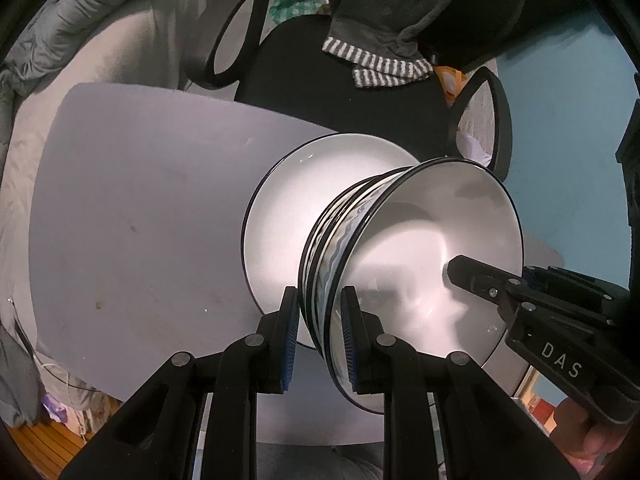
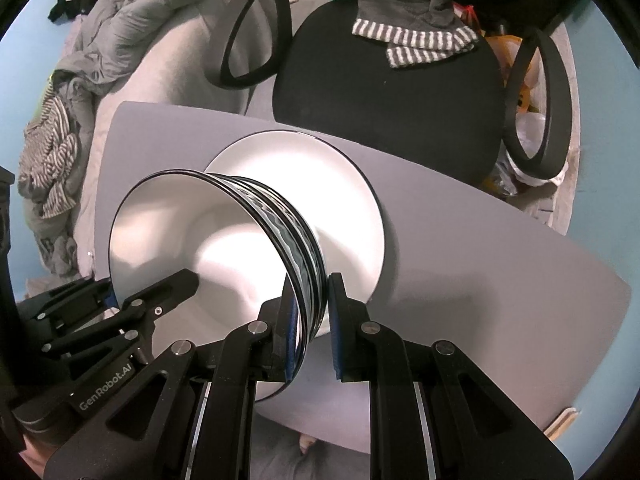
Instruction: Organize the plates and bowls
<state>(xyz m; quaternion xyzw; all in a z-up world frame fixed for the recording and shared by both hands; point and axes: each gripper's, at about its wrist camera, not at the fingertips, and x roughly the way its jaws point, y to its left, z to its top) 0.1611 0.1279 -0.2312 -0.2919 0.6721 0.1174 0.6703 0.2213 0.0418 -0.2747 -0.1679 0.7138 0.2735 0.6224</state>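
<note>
White ceramic bowls with black rim and wavy blue-grey band: two, nested [image 1: 400, 264] [image 2: 224, 248]
Flat white plate with thin black rim: one [image 1: 320, 184] [image 2: 320, 200]
Black two-finger grippers: two, left gripper [image 1: 320, 344] [image 2: 168, 284] and right gripper [image 2: 314, 332] [image 1: 464, 270]
Black office chair: one [image 1: 360, 92] [image 2: 392, 92]
Round grey table: one [image 1: 140, 220] [image 2: 480, 260]

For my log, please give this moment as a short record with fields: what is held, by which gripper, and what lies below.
held: bowl, white with black rim
left gripper: straddles the bowl's wall
right gripper: straddles the opposite wall
below: white plate on grey table
behind: black chair with striped cloth
</note>
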